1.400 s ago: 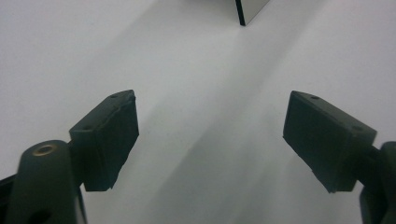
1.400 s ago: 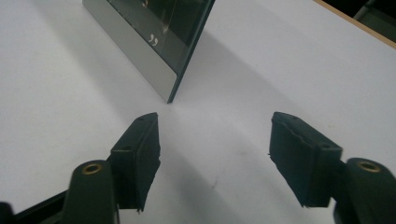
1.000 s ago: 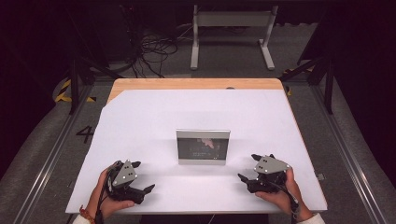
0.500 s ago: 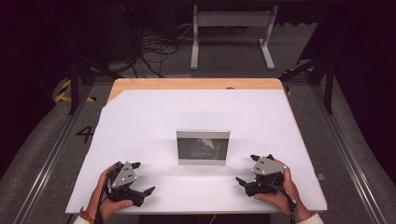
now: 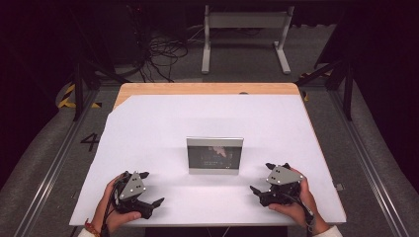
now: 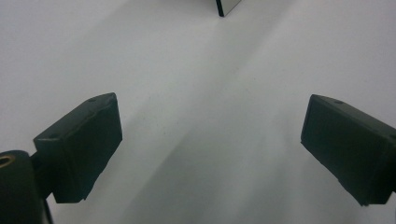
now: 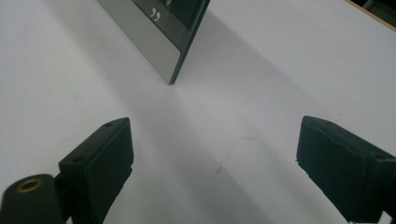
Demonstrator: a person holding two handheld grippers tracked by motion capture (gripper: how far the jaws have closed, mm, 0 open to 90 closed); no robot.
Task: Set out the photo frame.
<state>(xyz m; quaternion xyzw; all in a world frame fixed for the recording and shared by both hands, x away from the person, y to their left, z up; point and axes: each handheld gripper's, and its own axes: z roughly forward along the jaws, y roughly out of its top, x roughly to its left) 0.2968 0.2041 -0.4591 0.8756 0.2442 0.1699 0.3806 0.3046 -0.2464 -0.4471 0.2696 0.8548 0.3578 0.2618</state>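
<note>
1. White sheeting covers the table, with a bare wooden strip at the far edge.
2. Picture frame, silver-bordered with a dark panel, stands upright near the table's centre, a little toward the near side.
3. Left gripper rests at the near left of the table in the person's left hand. Its jaws stand wide apart with nothing between them, bare sheet beneath.
4. Right gripper rests at the near right in the right hand. Its jaws have just been opening and now stand wide, released, nothing between them.
5. Frame lies between the two grippers and slightly farther away, apart from both; no contact.
6. Right gripper view: the frame's lower corner stands ahead of the jaws, leaning slightly back.
7. Left gripper view: one frame corner at the top edge, well ahead.
</note>
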